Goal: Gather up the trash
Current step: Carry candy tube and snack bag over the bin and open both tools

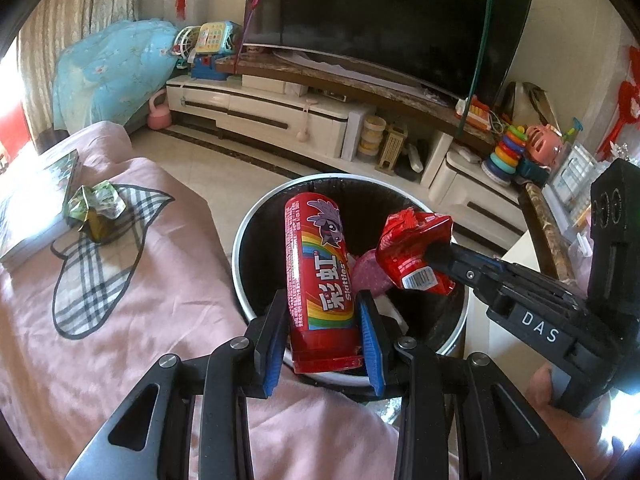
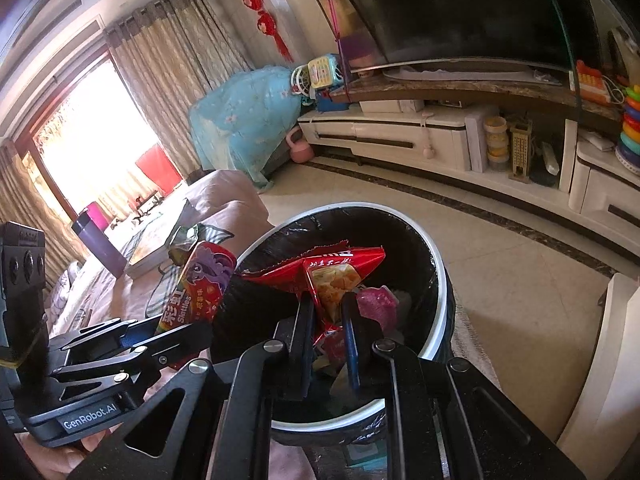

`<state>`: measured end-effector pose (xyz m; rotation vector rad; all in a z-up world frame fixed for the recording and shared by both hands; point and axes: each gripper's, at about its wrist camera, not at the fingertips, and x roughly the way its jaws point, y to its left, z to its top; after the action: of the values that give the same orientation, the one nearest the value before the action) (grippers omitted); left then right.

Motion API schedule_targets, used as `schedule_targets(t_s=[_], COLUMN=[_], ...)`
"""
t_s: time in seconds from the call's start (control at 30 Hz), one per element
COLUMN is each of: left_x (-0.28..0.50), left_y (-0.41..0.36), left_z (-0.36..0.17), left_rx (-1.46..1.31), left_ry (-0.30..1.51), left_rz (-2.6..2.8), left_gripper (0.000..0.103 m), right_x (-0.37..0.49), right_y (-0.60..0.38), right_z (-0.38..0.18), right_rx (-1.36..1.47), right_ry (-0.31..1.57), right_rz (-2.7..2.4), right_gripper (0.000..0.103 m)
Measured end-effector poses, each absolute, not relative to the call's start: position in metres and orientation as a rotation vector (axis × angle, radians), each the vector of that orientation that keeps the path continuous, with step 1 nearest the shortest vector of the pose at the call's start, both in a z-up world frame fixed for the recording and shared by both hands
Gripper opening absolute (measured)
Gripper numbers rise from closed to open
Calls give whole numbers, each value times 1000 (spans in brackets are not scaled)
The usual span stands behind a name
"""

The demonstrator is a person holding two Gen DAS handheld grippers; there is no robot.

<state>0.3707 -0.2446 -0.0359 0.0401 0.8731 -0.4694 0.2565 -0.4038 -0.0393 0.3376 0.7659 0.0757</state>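
Observation:
My left gripper is shut on a red Skittles tube, held over the near rim of the round bin lined with a black bag. My right gripper is shut on a crumpled red snack wrapper and holds it above the bin. In the left wrist view the right gripper comes in from the right with the wrapper. In the right wrist view the left gripper holds the tube at the left. Pink and white trash lies inside the bin.
A crumpled green wrapper lies on the pink-covered surface at the left, beside a book and a plaid cloth. A TV cabinet with toys stands beyond the tiled floor. A white cabinet is right of the bin.

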Motion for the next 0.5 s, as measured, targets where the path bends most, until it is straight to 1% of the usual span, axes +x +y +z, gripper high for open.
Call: schedule_targets(t_s=[0.5], left_x=[389], left_y=[-257], left_z=[-47], left_rx=[48], left_ry=[911], left_rz=[-455], left_gripper=[32], right_x=[269], right_y=[-411], right_z=[-42], right_rx=[335], right_ry=[779], right_rz=[62], right_gripper=[15])
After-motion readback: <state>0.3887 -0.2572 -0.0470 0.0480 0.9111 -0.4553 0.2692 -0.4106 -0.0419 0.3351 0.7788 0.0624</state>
